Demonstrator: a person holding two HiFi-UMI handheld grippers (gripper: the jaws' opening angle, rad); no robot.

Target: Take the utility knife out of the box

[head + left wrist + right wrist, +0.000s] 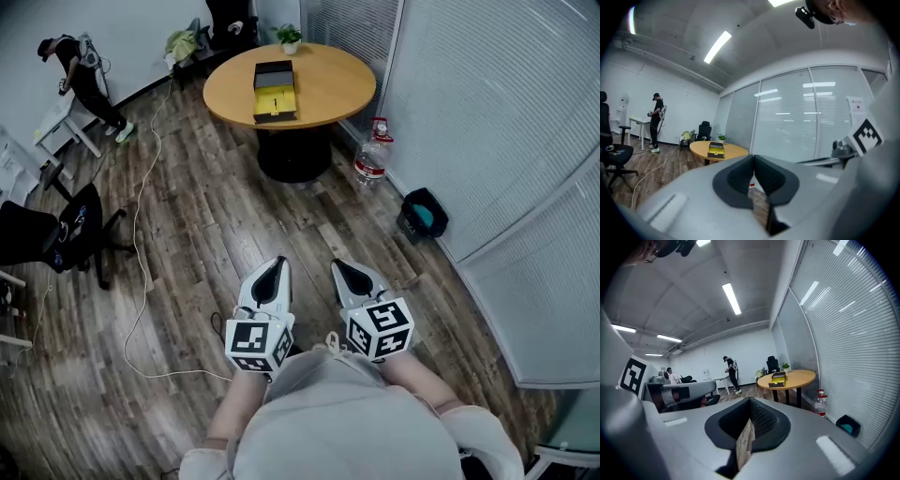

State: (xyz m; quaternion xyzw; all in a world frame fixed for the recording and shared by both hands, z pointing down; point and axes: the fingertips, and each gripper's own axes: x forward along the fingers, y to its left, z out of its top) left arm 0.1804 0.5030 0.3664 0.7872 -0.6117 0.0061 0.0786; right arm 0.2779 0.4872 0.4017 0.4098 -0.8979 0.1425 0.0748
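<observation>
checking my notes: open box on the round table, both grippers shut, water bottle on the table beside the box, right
Not quite: the head view shows the water bottle on the floor beside the round table, not on it. The open box is on the table, and the left gripper and right gripper are shut.

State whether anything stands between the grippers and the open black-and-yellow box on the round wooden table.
Nothing visible does: only wooden floor lies between the left gripper, the right gripper and the round wooden table bearing the black-and-yellow box.
</observation>
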